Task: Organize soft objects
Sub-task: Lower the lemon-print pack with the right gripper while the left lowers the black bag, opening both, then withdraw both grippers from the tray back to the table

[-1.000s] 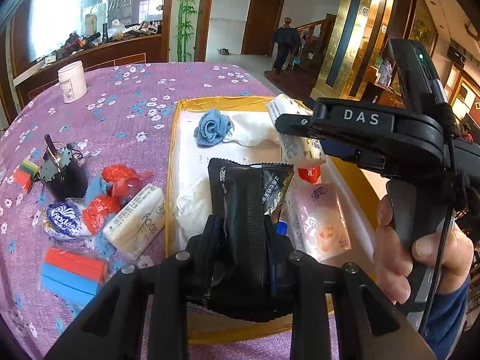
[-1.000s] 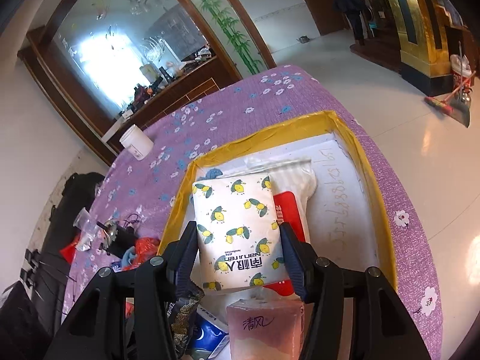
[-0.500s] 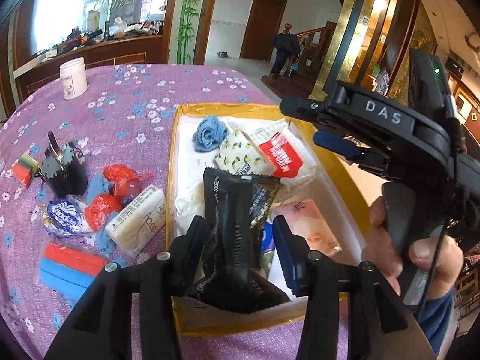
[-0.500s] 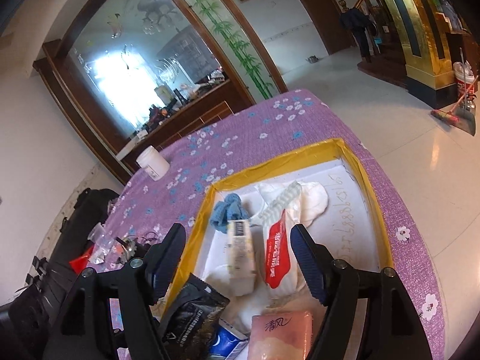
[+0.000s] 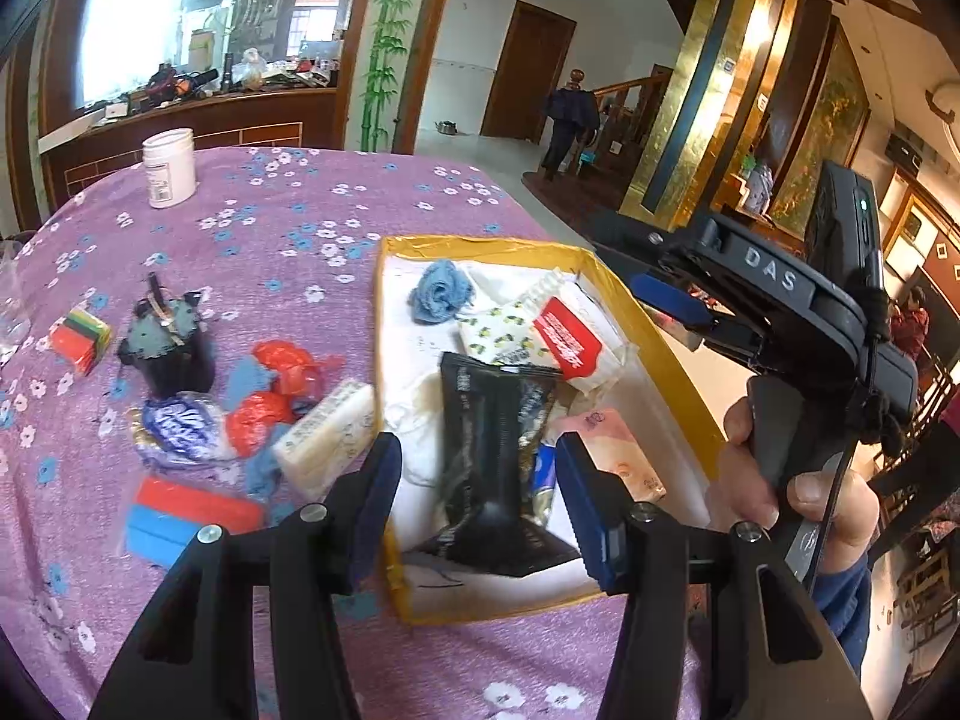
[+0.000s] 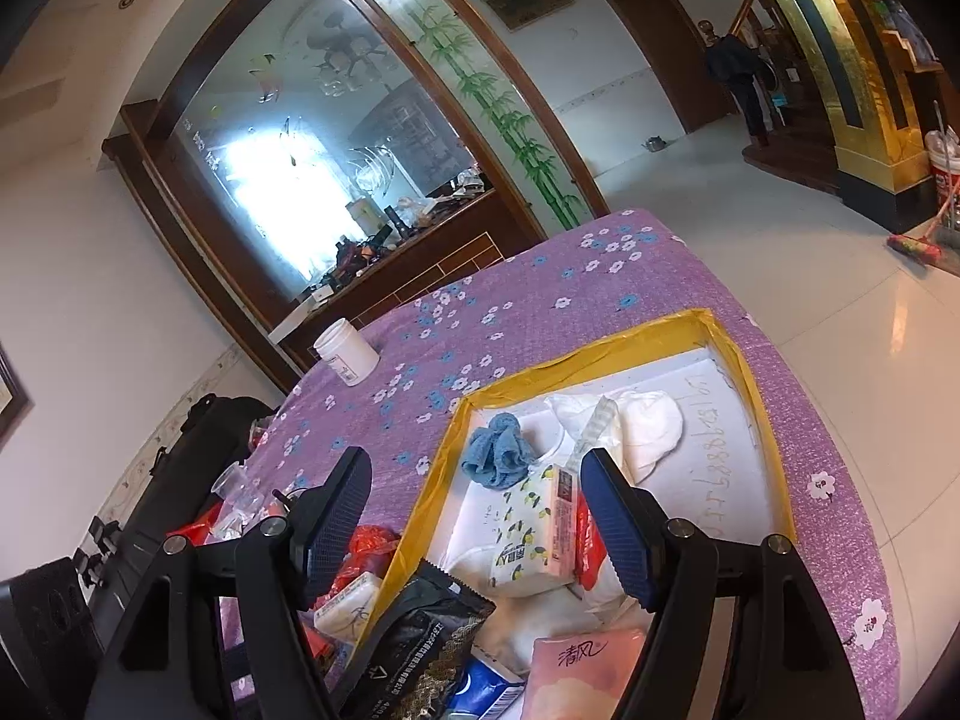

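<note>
Left wrist view: the black snack pouch [image 5: 492,450] lies inside the yellow-rimmed box [image 5: 654,354] on the purple tabletop [image 5: 288,240], the left gripper [image 5: 477,504] jaws just opened clear of it, right gripper [image 6: 474,528] jaws apart, empty.

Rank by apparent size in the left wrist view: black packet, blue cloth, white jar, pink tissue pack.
1. black packet, though nearest the camera
2. pink tissue pack
3. blue cloth and white jar: look alike, unranked

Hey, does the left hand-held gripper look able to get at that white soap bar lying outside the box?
Probably yes. The left hand-held gripper is open and empty, its jaws just opened, over the box's near corner; the soap bar lies just beside it on the cloth, its top uncovered.
</note>
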A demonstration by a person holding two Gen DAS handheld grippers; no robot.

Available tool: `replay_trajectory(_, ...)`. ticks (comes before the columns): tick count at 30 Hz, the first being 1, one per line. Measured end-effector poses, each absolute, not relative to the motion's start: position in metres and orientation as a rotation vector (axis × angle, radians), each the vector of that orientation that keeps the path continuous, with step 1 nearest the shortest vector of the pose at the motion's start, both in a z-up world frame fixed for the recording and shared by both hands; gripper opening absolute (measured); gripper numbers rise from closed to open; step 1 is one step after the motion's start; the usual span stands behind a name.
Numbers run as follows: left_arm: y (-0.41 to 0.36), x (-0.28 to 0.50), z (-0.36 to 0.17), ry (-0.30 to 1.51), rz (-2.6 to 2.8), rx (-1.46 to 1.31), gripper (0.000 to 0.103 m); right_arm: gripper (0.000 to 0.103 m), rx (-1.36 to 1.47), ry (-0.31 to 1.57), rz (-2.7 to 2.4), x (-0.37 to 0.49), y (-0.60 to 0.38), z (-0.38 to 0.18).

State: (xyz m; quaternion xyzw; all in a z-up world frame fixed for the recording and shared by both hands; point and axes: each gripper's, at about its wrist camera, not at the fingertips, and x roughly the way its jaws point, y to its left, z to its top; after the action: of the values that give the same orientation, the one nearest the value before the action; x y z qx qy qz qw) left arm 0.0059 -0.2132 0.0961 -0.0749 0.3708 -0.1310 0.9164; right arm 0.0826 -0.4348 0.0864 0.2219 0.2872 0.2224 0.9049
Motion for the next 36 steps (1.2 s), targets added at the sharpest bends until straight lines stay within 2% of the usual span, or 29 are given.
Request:
replay_trajectory(13,-0.134,0.000,0.094,0.760,-0.164,-0.250,0.052,0.077,0.405,0.630,0.503,0.085,-0.418,0.081)
replay_trajectory(21,-0.063,-0.014,0.087,0.766,-0.068,-0.293,0.052,0.077,0.230,0.654,0.720,0.068,-0.366,0.081)
replay_trajectory(24,-0.026,-0.018,0.084,0.774,-0.011,-0.336,0.052,0.085,0.220,0.708,0.862,0.061,-0.341,0.076)
replay_trajectory(30,0.036,-0.008,0.074,0.797,0.097,-0.391,0.055,0.089,0.106,0.879,1.024,0.035,-0.259,0.061)
replay_trajectory(32,0.047,-0.002,0.064,0.797,0.117,-0.406,0.059,0.089,0.023,0.930,1.045,0.029,-0.230,0.053)
replay_trajectory(36,0.061,0.011,0.032,0.835,0.136,-0.442,0.059,0.089,-0.126,0.972,1.009,0.026,-0.193,0.040)
